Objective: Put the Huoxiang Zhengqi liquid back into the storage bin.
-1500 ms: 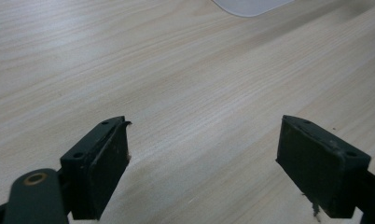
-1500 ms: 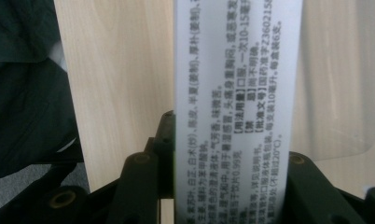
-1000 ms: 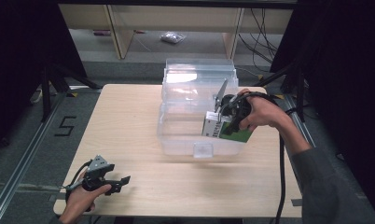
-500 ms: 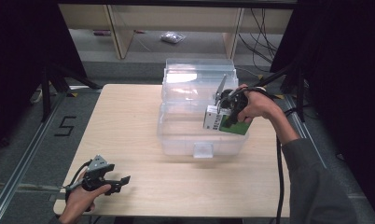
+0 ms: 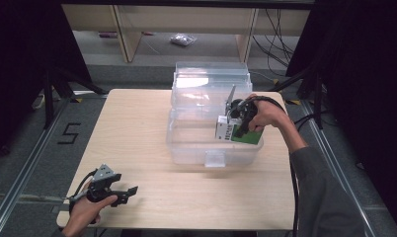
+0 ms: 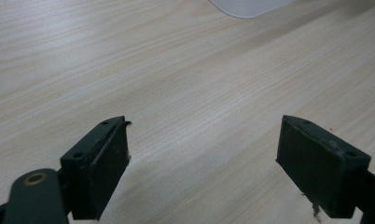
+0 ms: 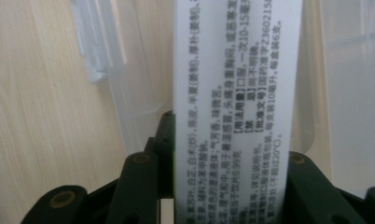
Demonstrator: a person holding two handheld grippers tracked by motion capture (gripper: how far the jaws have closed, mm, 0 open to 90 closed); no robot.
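A clear plastic bin with its lid tipped up behind stands at the table's far middle. Over the bin's right part, my right gripper is shut on a white and green medicine box. In the right gripper view the box's white printed side runs up between the two jaws, with the bin wall beside it. My left gripper rests near the table's front left corner, open, held by a hand. Its fingers stand wide apart over bare wood.
The wooden table has free room left of and in front of the bin. A clear plastic edge shows far off in the left gripper view. Wooden shelves and a small bag lie on the floor behind. Black frames flank both sides.
My right gripper has carried the medicine box a little up and left, from the bin's right front wall to above its inside. The left gripper has stayed put.
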